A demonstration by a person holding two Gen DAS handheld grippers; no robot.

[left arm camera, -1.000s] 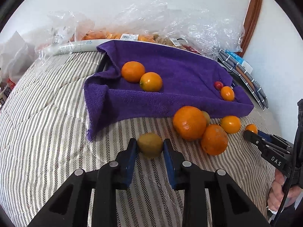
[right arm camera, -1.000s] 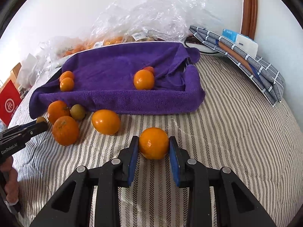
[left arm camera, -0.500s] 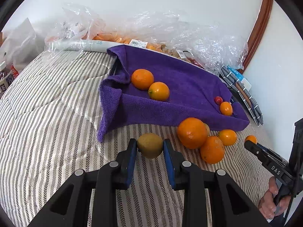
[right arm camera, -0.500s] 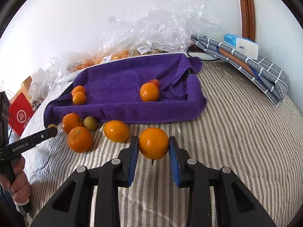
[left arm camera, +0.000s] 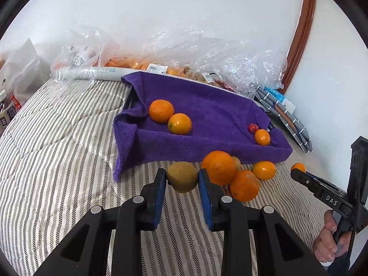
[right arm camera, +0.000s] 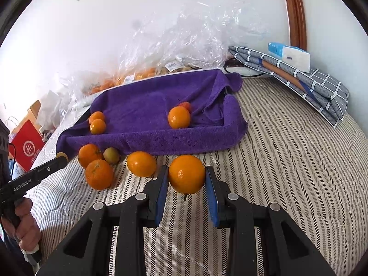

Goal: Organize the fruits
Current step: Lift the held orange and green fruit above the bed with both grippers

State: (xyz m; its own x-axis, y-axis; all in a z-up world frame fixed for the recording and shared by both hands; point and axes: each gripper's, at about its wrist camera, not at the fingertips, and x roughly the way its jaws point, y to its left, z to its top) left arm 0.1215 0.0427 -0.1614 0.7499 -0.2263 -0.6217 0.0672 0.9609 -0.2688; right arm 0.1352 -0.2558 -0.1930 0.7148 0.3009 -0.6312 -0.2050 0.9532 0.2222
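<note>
My left gripper is shut on a yellow-green round fruit, lifted just in front of the purple towel-lined tray. My right gripper is shut on an orange, held above the striped bedcover before the same tray. Two oranges lie at the tray's left end; a small orange and a red fruit lie at its right end. Loose oranges and a small greenish fruit sit on the bedcover by the tray's front.
Crinkled plastic bags with packed fruit lie behind the tray against the wall. Folded checked cloth with a tissue pack rests at the far right. A red bag stands at the left. Striped bedcover spreads to the right.
Both grippers have risen and tipped up with their fruit; each fruit now hangs above the bedcover, and the tray appears lower in both views.
</note>
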